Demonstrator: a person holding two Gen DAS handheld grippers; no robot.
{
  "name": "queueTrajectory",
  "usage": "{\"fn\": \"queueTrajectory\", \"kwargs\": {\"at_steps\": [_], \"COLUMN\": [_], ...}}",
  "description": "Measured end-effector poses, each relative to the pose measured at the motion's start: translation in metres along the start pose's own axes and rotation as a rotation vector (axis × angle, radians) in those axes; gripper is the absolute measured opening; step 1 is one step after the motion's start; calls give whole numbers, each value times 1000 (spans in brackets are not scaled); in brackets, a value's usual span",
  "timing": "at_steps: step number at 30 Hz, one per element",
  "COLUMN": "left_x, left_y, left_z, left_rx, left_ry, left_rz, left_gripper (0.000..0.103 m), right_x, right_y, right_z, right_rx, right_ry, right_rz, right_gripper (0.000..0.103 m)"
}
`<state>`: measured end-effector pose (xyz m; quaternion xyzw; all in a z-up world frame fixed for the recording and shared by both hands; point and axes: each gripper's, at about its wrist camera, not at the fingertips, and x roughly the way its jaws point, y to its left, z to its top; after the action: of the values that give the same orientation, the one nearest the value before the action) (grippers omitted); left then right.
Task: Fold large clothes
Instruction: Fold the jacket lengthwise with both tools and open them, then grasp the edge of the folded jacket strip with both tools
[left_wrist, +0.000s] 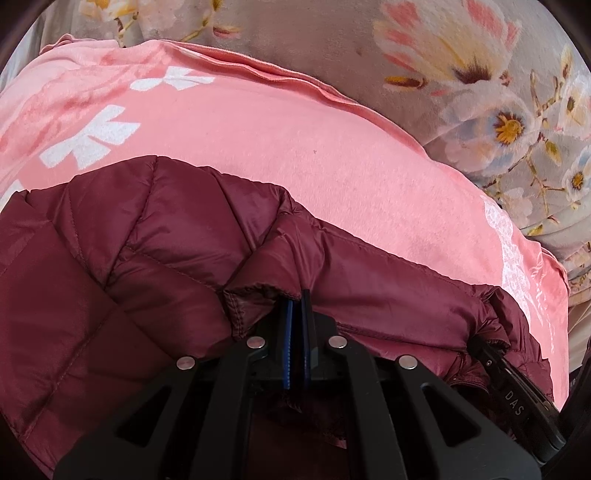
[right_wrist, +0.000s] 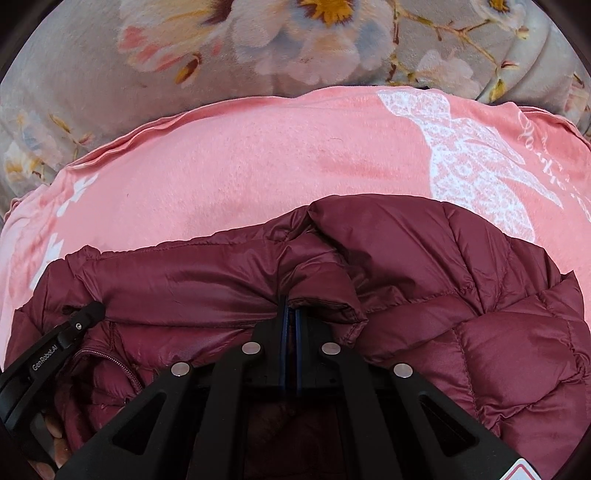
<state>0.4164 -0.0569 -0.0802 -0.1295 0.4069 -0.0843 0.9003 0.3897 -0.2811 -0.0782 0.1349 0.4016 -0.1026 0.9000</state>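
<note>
left gripper (left_wrist: 295, 299): fingers pinched maroon puffer jacket (left_wrist: 129, 236) edge | right gripper (right_wrist: 291, 306): fingers pinched jacket edge | jacket lay on pink blanket (left_wrist: 295, 147) over floral bedspread (left_wrist: 480, 92)

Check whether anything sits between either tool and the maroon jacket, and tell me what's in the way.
Nothing visible. The left tool and the right tool are each shut directly on an edge of the maroon jacket, which lies on the pink blanket.
</note>
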Motion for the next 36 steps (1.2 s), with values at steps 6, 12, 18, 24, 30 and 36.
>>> {"fn": "queueTrajectory", "kwargs": {"at_steps": [6, 12, 18, 24, 30, 36], "left_x": [1, -21, -109, -201, -267, -293], "left_y": [0, 23, 55, 125, 200, 238], "left_z": [0, -8, -55, -116, -175, -219], "left_rx": [-3, -82, 3, -65, -154, -225], "left_ry": [-1, -2, -64, -26, -1, 1], "left_rz": [-1, -98, -105, -111, -20, -56], "left_gripper": [4, 7, 57, 83, 85, 85], "right_x": [0, -58, -164, -276, -314, -305], "right_y": [-3, -30, -76, -141, -181, -191], "right_z": [2, -28, -102, -209, -298, -328], "right_rx": [22, 98, 62, 102, 183, 247], "right_ry": [1, -11, -74, -142, -106, -87], "right_rz": [27, 192, 244, 196, 136, 150], "right_gripper": [0, 18, 39, 61, 65, 67]}}
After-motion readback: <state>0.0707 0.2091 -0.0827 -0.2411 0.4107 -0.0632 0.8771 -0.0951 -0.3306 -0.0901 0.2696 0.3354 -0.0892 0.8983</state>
